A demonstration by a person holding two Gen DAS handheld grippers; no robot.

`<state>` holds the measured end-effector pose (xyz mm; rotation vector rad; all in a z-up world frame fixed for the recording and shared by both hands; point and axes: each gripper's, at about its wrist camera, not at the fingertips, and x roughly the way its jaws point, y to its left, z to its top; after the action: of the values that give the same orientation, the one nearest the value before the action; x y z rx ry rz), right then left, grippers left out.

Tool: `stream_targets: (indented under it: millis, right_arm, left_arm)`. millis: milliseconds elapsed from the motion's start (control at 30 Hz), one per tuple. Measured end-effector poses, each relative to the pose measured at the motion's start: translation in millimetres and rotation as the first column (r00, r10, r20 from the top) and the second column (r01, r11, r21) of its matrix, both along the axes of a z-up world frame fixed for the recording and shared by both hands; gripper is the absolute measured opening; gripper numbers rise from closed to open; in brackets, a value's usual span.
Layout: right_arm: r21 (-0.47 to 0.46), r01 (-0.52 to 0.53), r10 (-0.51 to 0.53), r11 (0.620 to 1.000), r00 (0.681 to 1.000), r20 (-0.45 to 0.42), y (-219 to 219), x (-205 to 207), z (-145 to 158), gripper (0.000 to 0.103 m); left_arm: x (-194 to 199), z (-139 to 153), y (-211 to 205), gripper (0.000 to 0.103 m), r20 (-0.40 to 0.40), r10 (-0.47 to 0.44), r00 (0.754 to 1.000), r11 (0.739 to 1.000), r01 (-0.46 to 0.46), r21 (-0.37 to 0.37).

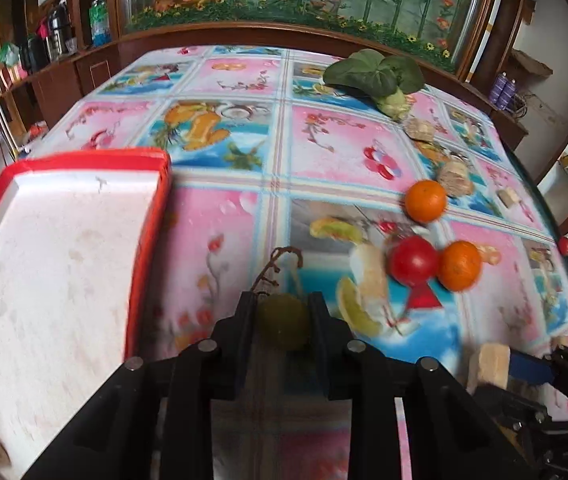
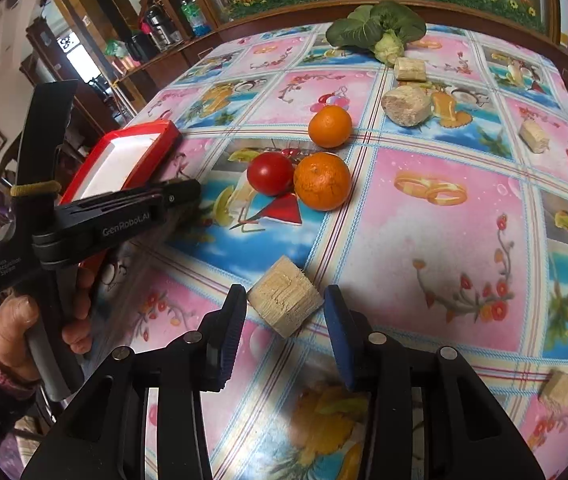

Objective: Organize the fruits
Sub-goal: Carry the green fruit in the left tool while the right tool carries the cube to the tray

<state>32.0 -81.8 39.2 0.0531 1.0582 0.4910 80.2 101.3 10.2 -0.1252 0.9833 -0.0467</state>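
From the left wrist view, the left tongs (image 1: 283, 316) are pinching a round green fruit (image 1: 283, 322) with a brown stem (image 1: 274, 266) sticking up from it. The picture is a bit blurry here. The red tray (image 1: 150, 236) with a white bottom sits just left of the tongs on the counter (image 1: 324, 148), which has a pink and blue picture cloth. To the right of the tongs lie a red tomato (image 1: 414, 261) and an orange (image 1: 460, 266), touching each other. A second orange (image 1: 425, 201) lies just behind them. A leafy green vegetable (image 1: 380, 76) lies far back from the tray.

From the right wrist view, the right tongs (image 2: 285, 322) are spread wide, with a pale chunk of cut stalk (image 2: 284, 300) between the blue pads (image 2: 231, 328). I cannot tell if the pads touch it. Behind the chunk, the tomato (image 2: 270, 173) and the orange (image 2: 322, 181) touch, and the other orange (image 2: 330, 126) lies a little farther back. The red tray (image 2: 140, 152) is left of the tomato. The left tongs (image 2: 194, 192) reach in front of the tray, held by a hand (image 2: 20, 332).
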Motion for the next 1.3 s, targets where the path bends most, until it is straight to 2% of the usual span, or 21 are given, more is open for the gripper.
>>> stream_targets:
  millis: [300,533,700,1067,1300]
  right_arm:
    - [-0.046,0.019,-0.016,0.999,0.998,0.066,-13,-29,13,0.039]
    - [-0.057,0.054,-0.05,0.997,0.996,0.069,-23,-53,17,0.039]
    - [-0.054,0.065,-0.06,0.996,0.994,0.091,-22,-69,25,0.039]
    - [-0.059,0.049,-0.044,0.997,0.995,0.089,3,-82,32,0.039]
    - [-0.035,-0.016,0.02,0.999,0.994,0.11,43,-78,46,0.039]
  left_arm:
    - [-65,4,-37,0.03,-0.025,-0.059,0.998,0.998,0.058,-0.014]
    - [-100,12,-48,0.03,-0.021,-0.033,0.999,0.999,0.032,-0.04]
    - [-110,18,-51,0.03,-0.013,-0.023,1.0,1.0,0.023,-0.022]
    - [-121,39,-30,0.03,0.034,-0.011,0.999,0.999,0.013,-0.049]
    - [-124,53,11,0.03,0.065,0.064,0.996,0.996,-0.06,-0.062]
